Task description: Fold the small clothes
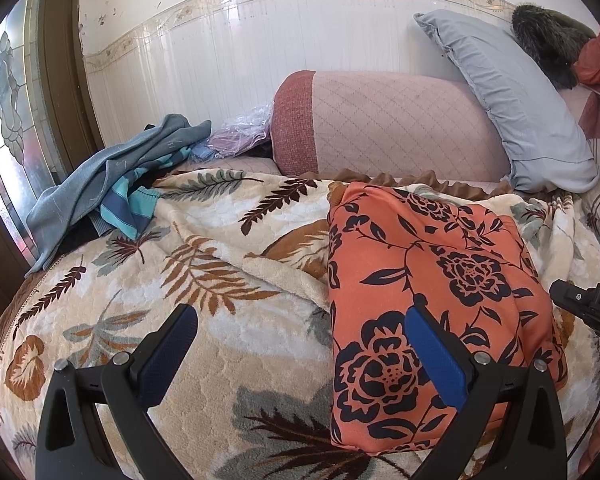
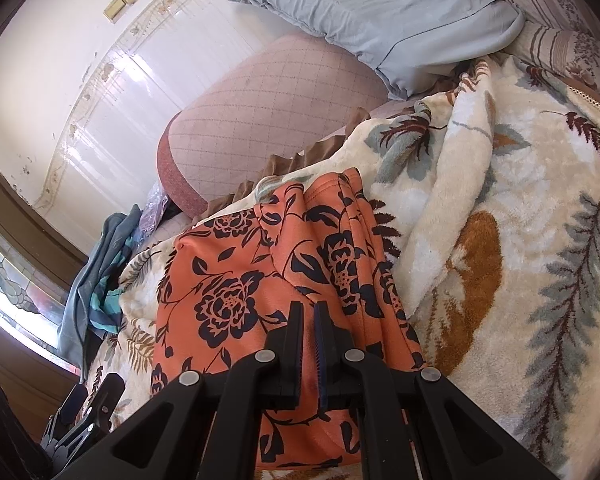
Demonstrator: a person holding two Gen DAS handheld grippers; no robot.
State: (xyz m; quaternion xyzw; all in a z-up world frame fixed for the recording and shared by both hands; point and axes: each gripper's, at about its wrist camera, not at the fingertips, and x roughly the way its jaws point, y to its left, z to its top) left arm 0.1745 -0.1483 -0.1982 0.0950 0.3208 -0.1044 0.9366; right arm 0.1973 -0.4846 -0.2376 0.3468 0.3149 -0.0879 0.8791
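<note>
My two wrist cameras angle down, close over the blanket [image 1: 100, 320], sharing the orange floral garment [image 1: 440, 280] and far pillow [image 2: 380, 12].

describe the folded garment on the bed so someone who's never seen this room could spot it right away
Start at the leaf-patterned cream blanket covering the bed, in front of the pink bolster by the wall. On it lies the folded orange garment, a neat rectangle. Its dark rose print sets it apart from the rumpled blue-grey clothes heaped at the blanket's far corner.
</note>
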